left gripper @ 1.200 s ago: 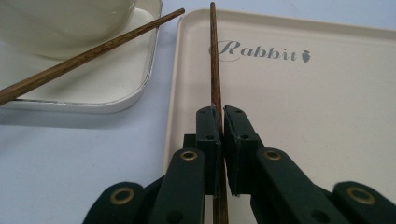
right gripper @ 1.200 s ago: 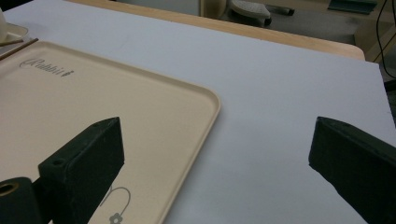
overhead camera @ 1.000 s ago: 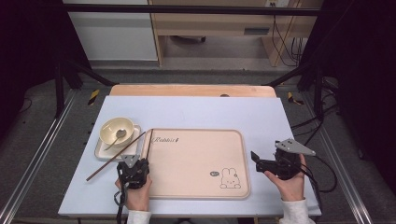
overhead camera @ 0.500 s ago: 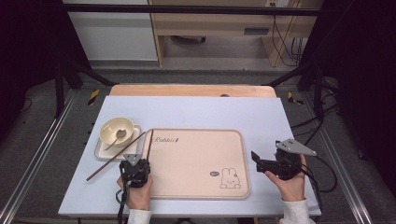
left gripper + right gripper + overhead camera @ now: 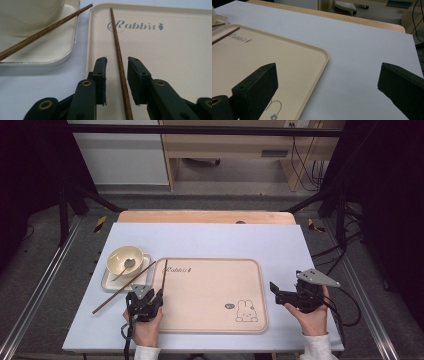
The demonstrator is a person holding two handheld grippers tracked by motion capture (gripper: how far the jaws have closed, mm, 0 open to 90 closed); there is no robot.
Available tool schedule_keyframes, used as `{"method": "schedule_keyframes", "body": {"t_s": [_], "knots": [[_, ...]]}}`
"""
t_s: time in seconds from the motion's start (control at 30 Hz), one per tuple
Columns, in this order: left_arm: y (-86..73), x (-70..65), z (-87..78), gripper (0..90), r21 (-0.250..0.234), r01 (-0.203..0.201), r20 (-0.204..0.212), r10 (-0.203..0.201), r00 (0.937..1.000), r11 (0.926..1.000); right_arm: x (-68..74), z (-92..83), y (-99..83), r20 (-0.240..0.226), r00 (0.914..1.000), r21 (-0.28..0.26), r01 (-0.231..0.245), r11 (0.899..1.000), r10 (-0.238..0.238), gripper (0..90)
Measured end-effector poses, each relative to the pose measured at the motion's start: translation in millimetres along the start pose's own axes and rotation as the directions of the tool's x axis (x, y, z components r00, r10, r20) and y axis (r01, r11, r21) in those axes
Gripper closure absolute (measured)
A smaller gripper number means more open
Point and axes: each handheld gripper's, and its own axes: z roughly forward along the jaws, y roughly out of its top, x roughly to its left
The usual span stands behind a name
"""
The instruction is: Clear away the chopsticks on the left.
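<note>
One brown chopstick [image 5: 119, 60] lies along the left side of the beige tray [image 5: 210, 292], and it also shows in the high view [image 5: 163, 276]. My left gripper [image 5: 117, 60] straddles its near end; the jaws have just been opening and stand clear of the wood on both sides. That gripper sits at the tray's front left corner [image 5: 150, 296]. A second chopstick [image 5: 122, 288] leans across the small plate [image 5: 111, 282] onto the table. My right gripper [image 5: 284, 289] rests to the right of the tray, wide open [image 5: 327, 65] with nothing between its jaws.
A cream bowl [image 5: 125, 260] with a spoon [image 5: 128, 265] in it stands on the small plate, left of the tray. The tray carries a "Rabbit" print [image 5: 135, 25] and a bunny drawing [image 5: 246, 311]. White table surface [image 5: 225, 240] stretches behind the tray.
The left gripper's jaws stand slightly wider around the chopstick on the tray. Both hands have stayed where they were.
</note>
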Motion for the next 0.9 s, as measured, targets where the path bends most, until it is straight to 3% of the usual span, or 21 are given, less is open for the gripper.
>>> {"method": "schedule_keyframes", "body": {"t_s": [0.2, 0.37, 0.47, 0.57, 0.63, 0.73, 0.77, 0.9], "knots": [[10.2, 2.3, -14.6, 61.1, -0.038, -0.049, 0.072, 0.051, 0.9961, 0.9981, -0.7, -1.4, 0.1, 0.003, 1.0, -0.003, -0.002, 1.0, 0.002, 3.1], [22.3, 7.5, -25.1, 54.7, -0.073, -0.105, 0.162, 0.116, 0.98, 0.9918, -0.7, -2.0, 0.4, 0.0, 1.0, -0.004, -0.01, 1.0, 0.01, 3.1], [30.0, 12.4, -28.5, 50.0, -0.081, -0.141, 0.219, 0.155, 0.9633, 0.9867, -0.9, -2.3, 0.3, 0.002, 1.0, -0.007, -0.005, 1.0, 0.005, 3.0], [36.0, 15.8, -30.6, 46.2, -0.075, -0.187, 0.237, 0.2, 0.9507, 0.9795, -1.1, -2.7, 0.3, 0.002, 1.0, -0.01, -0.006, 1.0, 0.006, 3.0], [38.8, 17.5, -33.4, 44.6, -0.08, -0.228, 0.241, 0.241, 0.9402, 0.9703, -1.3, -3.1, 0.3, 0.003, 1.0, -0.01, -0.005, 1.0, 0.005, 3.0], [42.5, 21.0, -35.8, 41.6, -0.087, -0.249, 0.279, 0.264, 0.9234, 0.9646, -1.5, -4.0, 0.6, 0.0, 0.9999, -0.012, -0.011, 1.0, 0.011, 3.1], [43.5, 22.1, -36.2, 40.8, -0.085, -0.254, 0.283, 0.268, 0.9208, 0.9633, -1.5, -3.9, 0.5, 0.001, 0.9999, -0.012, -0.01, 1.0, 0.01, 3.1], [48.3, 28.9, -38.0, 37.3, -0.082, -0.303, 0.312, 0.314, 0.897, 0.9494, -1.4, -3.5, 0.4, 0.0, 1.0, -0.01, -0.007, 1.0, 0.007, 3.0]]}}
